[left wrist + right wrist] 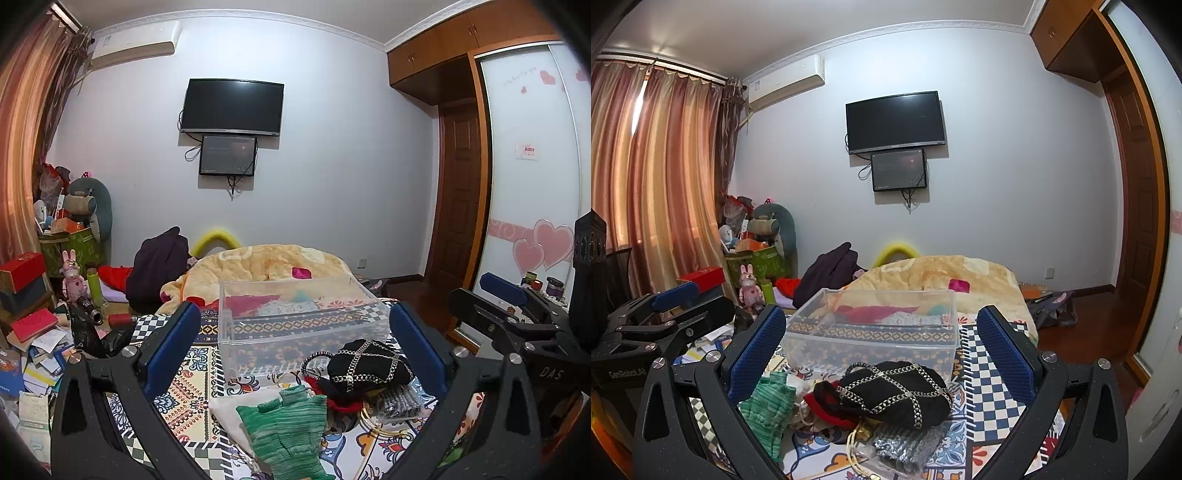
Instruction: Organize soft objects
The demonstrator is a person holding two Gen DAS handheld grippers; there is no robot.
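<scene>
Left wrist: green glove (286, 428) fingers toward bin (295, 328)

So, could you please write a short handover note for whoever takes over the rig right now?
Left tongs: open, empty, hovering over the pile.
Right tongs: open, empty, hovering beside them.
Clear plastic bin stands on the patterned bedspread just beyond the pile; it looks empty, the colours showing through seem to lie behind it.
Waiting in front of it: green knitted glove, black chain-trimmed hat, red-and-black item beneath it, grey knit piece.
Done: nothing sorted that I can see.
Left: probably move each soft piece into the bin.
</scene>
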